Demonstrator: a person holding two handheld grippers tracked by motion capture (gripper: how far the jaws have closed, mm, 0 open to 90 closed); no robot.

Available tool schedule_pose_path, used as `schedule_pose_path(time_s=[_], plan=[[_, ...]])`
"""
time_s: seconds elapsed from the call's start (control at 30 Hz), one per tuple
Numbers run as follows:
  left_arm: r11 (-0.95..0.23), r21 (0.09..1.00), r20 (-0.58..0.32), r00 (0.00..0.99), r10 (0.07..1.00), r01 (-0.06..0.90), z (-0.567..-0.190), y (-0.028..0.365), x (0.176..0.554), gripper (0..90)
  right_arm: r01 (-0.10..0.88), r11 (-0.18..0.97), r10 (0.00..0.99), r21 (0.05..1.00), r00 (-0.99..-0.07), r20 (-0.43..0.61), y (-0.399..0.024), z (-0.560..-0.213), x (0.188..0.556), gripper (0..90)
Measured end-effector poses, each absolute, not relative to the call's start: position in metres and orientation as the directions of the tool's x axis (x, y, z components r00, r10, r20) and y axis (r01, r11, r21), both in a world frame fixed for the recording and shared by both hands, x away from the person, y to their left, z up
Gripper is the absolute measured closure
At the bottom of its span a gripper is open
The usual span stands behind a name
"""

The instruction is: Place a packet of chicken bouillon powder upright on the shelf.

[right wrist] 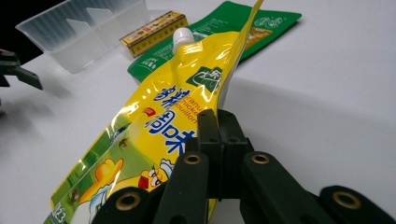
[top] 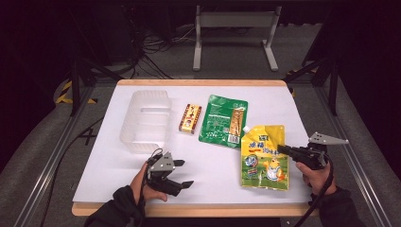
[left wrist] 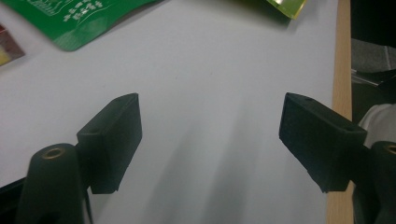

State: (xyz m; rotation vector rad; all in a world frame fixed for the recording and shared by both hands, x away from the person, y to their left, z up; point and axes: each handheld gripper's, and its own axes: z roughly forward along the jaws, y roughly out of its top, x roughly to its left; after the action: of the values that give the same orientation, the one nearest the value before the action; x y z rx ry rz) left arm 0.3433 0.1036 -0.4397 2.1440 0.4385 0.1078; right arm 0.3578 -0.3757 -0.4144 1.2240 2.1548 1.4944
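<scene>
Right gripper (right wrist: 217, 135) clamped on yellow pouch (top: 263, 158) edge, lift beginning; likely next: carry toward tray (top: 144, 118), ten o'clock; left gripper (top: 182, 174) wide open, empty

Colours on the white surface (top: 118, 175) with its pale wooden rim

The soft plastic spout pouch (top: 264, 157) near the right edge is bright yellow with blue lettering, a green band, a cartoon duck and a white cap; the flat foil packet (top: 222, 121) toward the far edge is green with white print and a tan panel; the small cardboard box (top: 190, 118) is red and yellow; the divided plastic tray (top: 145, 121) at the far left is clear and colourless. Both hand-held grippers are black, the right hand-held gripper (top: 283, 149) carrying a grey plate.
</scene>
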Motion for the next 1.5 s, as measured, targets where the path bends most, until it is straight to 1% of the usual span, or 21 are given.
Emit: schedule_pose_path(time_s=[0.07, 0.1, 0.33, 0.4, 0.57, 0.6, 0.7, 0.8, 0.93, 1.0, 1.07, 1.17, 1.2, 1.37, 1.47, 1.5], plan=[[-0.506, 0.812, -0.132, 0.937, 0.325, 0.290, -0.438, 0.089, 0.352, 25.0, 0.471, 0.122, 0.736, 0.874, -0.633, 0.239, -0.375, -0.412, 0.356, 90.0], [-0.507, 0.812, -0.137, 0.938, 0.317, 0.290, -0.437, 0.084, 0.355, 26.5, 0.464, 0.122, 0.735, 0.878, -0.637, 0.234, -0.374, -0.411, 0.354, 90.0], [-0.477, 0.827, -0.202, 0.949, 0.243, 0.298, -0.432, 0.036, 0.373, 28.5, 0.395, 0.115, 0.711, 0.912, -0.673, 0.202, -0.367, -0.403, 0.347, 90.0], [-0.472, 0.829, -0.211, 0.949, 0.235, 0.301, -0.433, 0.025, 0.377, 29.0, 0.377, 0.115, 0.710, 0.919, -0.678, 0.189, -0.362, -0.400, 0.345, 90.0], [-0.431, 0.828, -0.288, 0.931, 0.225, 0.360, -0.439, 0.004, 0.386, 33.1, 0.331, 0.124, 0.701, 0.935, -0.697, 0.154, -0.351, -0.392, 0.340, 90.0], [-0.431, 0.828, -0.288, 0.931, 0.225, 0.360, -0.439, 0.004, 0.386, 35.3, 0.331, 0.124, 0.701, 0.935, -0.697, 0.154, -0.351, -0.392, 0.340, 90.0], [-0.423, 0.824, -0.303, 0.924, 0.234, 0.378, -0.442, -0.007, 0.390, 35.8, 0.308, 0.127, 0.688, 0.943, -0.712, 0.140, -0.347, -0.391, 0.338, 90.0], [-0.409, 0.822, -0.329, 0.917, 0.225, 0.396, -0.443, -0.015, 0.394, 36.7, 0.297, 0.129, 0.679, 0.946, -0.722, 0.134, -0.347, -0.390, 0.337, 90.0], [-0.386, 0.835, -0.330, 0.918, 0.218, 0.392, -0.443, -0.021, 0.399, 43.3, 0.286, 0.127, 0.665, 0.950, -0.735, 0.132, -0.346, -0.390, 0.337, 90.0], [-0.367, 0.845, -0.337, 0.921, 0.196, 0.388, -0.444, -0.023, 0.401, 54.6, 0.282, 0.128, 0.660, 0.951, -0.739, 0.130, -0.345, -0.389, 0.337, 90.0], [-0.356, 0.859, -0.324, 0.928, 0.183, 0.369, -0.443, -0.023, 0.401, 65.9, 0.274, 0.134, 0.654, 0.952, -0.747, 0.123, -0.342, -0.388, 0.338, 90.0], [-0.340, 0.869, -0.317, 0.932, 0.177, 0.360, -0.442, -0.019, 0.402, 72.5, 0.267, 0.139, 0.651, 0.953, -0.750, 0.115, -0.338, -0.387, 0.338, 90.0], [-0.334, 0.872, -0.316, 0.933, 0.172, 0.357, -0.441, -0.017, 0.402, 76.3, 0.265, 0.139, 0.648, 0.954, -0.753, 0.115, -0.338, -0.387, 0.338, 90.0], [-0.328, 0.894, -0.262, 0.950, 0.172, 0.306, -0.431, -0.010, 0.398, 84.8, 0.240, 0.139, 0.629, 0.961, -0.771, 0.101, -0.334, -0.381, 0.335, 90.0], [-0.327, 0.901, -0.242, 0.955, 0.170, 0.286, -0.425, -0.006, 0.396, 87.0, 0.224, 0.136, 0.620, 0.965, -0.779, 0.094, -0.333, -0.378, 0.333, 90.0], [-0.326, 0.907, -0.220, 0.960, 0.172, 0.267, -0.420, -0.003, 0.395, 87.0, 0.218, 0.136, 0.616, 0.967, -0.783, 0.090, -0.332, -0.376, 0.332, 90.0]])
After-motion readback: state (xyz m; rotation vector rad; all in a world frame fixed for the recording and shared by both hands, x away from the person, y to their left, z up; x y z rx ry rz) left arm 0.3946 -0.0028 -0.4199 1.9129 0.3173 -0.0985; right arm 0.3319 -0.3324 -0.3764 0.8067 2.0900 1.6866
